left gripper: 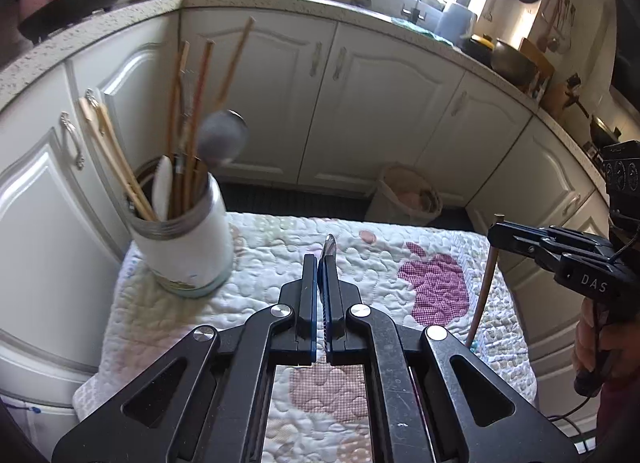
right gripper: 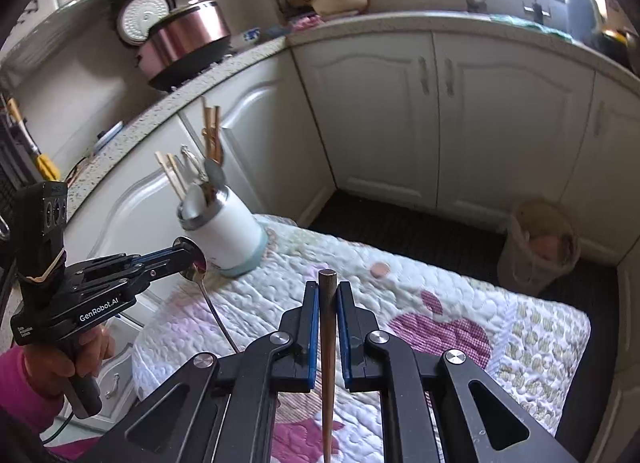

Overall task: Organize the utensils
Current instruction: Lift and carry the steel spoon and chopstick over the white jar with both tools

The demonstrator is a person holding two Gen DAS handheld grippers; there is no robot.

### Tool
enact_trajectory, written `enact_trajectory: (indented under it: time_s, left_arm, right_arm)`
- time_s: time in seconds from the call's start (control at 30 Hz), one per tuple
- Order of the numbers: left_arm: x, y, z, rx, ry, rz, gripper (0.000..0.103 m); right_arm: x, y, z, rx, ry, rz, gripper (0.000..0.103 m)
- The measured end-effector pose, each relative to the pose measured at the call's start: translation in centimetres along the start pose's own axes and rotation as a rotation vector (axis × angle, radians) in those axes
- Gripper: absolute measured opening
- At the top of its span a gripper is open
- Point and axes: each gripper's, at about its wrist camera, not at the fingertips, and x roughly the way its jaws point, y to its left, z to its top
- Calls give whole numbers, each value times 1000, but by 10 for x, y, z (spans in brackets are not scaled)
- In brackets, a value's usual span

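A white utensil jar (left gripper: 188,239) holding chopsticks and spoons stands at the far left of the quilted cloth (left gripper: 280,263); it also shows in the right wrist view (right gripper: 228,235). My left gripper (left gripper: 323,263) is shut on a metal spoon (right gripper: 198,263), held by its bowl with the handle hanging down, just in front of the jar. My right gripper (right gripper: 328,291) is shut on a brown chopstick (right gripper: 327,343), held upright above the cloth's right side; the chopstick also shows in the left wrist view (left gripper: 484,283).
White kitchen cabinets (left gripper: 380,103) and a speckled counter wrap around the back. A small bin (right gripper: 536,247) stands on the dark floor beyond the cloth. A rice cooker (right gripper: 184,39) sits on the counter at left.
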Motion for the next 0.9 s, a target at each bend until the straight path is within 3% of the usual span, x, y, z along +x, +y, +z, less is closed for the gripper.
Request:
enact_trajectory:
  time_s: [0.4,0.9]
  left_arm:
    - [-60,26,21,-19,-95,46,1]
    - [-116,101,96,-96,-229,178,1]
  right_arm:
    - [-24,57,54,-99,-96,31,7]
    - [-49,128,136,-248,-189,79,7]
